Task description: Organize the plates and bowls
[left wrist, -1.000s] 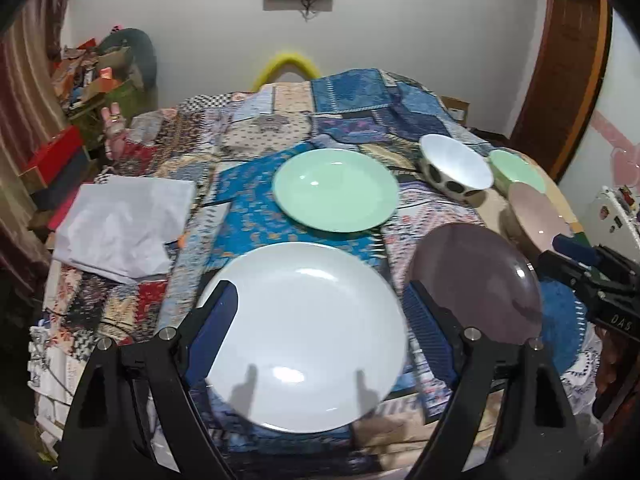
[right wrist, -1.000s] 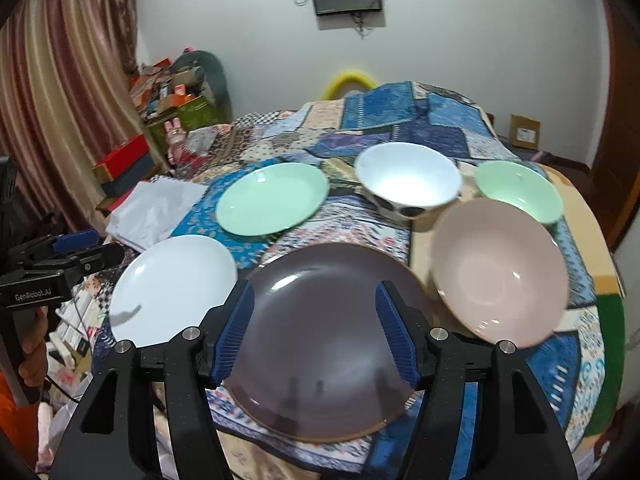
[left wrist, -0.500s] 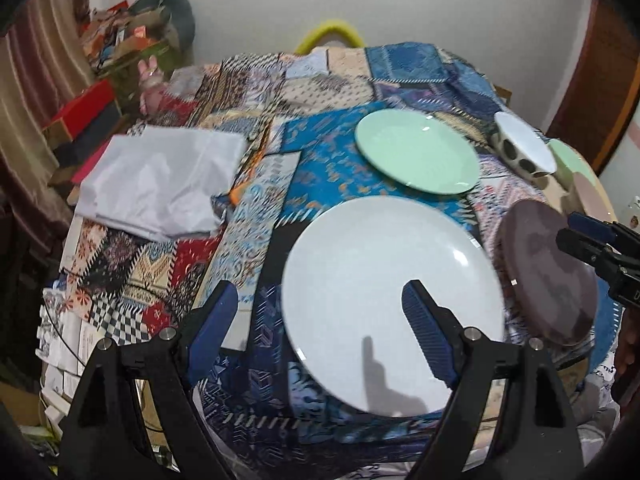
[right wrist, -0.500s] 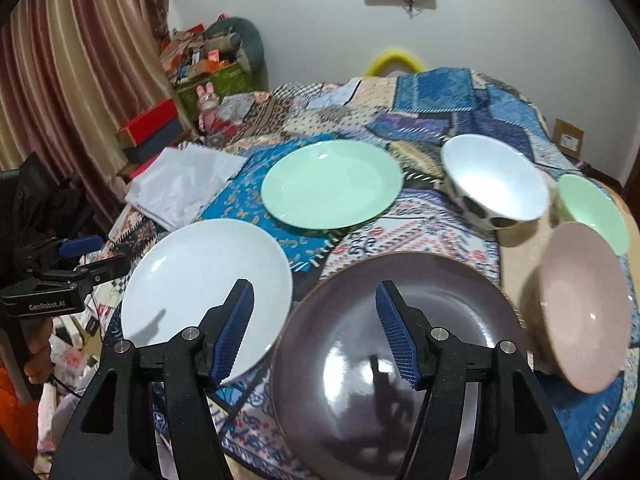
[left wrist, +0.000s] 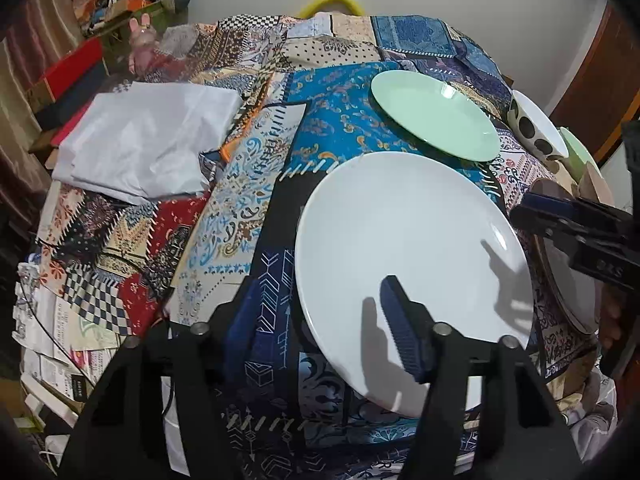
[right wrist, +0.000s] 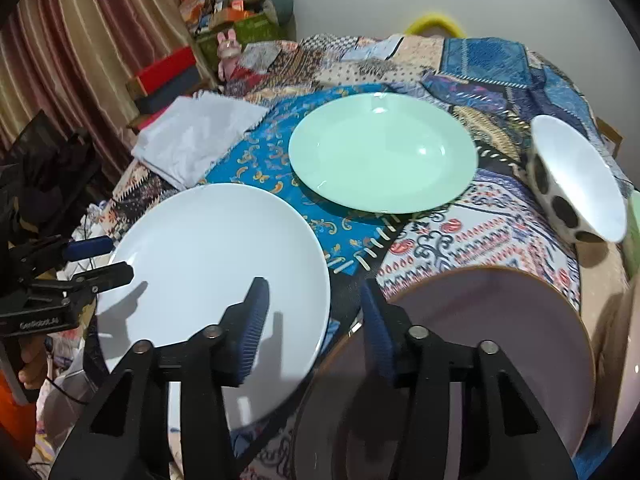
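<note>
A white plate [left wrist: 408,256] [right wrist: 208,264] lies on the patchwork cloth near the front edge. My left gripper [left wrist: 320,328] is open and straddles the plate's left rim, one finger over the plate and one beside it. A mint green plate [left wrist: 434,114] [right wrist: 382,152] lies behind it. A brown plate [right wrist: 480,352] [left wrist: 560,280] lies to the right. My right gripper [right wrist: 312,324] is open, low over the gap between the white and brown plates. A white bowl with black spots [right wrist: 576,180] [left wrist: 536,128] stands at the right.
A folded white cloth [left wrist: 144,140] [right wrist: 196,136] lies at the left of the table. A green bowl's rim [left wrist: 576,152] shows at the far right. Boxes and clutter [right wrist: 236,12] stand by the curtain beyond the table's left edge.
Both grippers moved left and lower. My left gripper went from centred over the white plate to its left rim. My right gripper shifted from the brown plate toward the gap beside the white plate.
</note>
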`<control>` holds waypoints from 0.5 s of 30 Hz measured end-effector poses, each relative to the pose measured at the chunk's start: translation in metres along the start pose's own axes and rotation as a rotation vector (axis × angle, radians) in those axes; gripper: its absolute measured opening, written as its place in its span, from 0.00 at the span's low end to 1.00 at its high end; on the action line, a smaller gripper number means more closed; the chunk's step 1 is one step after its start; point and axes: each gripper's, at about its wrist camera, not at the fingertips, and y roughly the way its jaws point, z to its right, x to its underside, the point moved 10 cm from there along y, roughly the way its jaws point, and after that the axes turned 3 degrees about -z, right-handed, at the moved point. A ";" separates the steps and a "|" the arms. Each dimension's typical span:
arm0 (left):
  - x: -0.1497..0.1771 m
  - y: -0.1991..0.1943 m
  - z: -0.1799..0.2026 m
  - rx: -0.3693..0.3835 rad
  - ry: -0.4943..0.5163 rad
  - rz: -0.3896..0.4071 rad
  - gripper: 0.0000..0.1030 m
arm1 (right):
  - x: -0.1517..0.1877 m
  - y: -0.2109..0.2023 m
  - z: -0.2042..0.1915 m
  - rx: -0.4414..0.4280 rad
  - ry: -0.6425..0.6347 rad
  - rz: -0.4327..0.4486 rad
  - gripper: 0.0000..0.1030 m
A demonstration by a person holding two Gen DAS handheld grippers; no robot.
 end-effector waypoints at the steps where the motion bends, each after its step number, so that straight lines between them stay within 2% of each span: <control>1: 0.001 0.001 0.000 0.006 -0.002 -0.004 0.57 | -0.001 0.003 0.000 -0.003 -0.002 -0.010 0.37; 8: 0.009 0.011 0.004 0.064 -0.016 -0.042 0.38 | -0.002 0.022 0.000 0.004 -0.030 -0.071 0.27; 12: 0.012 0.010 0.008 0.103 -0.015 -0.042 0.31 | -0.001 0.029 -0.002 0.011 -0.037 -0.094 0.21; 15: 0.012 0.010 0.009 0.099 -0.009 -0.038 0.31 | -0.001 0.031 -0.004 0.030 -0.047 -0.097 0.20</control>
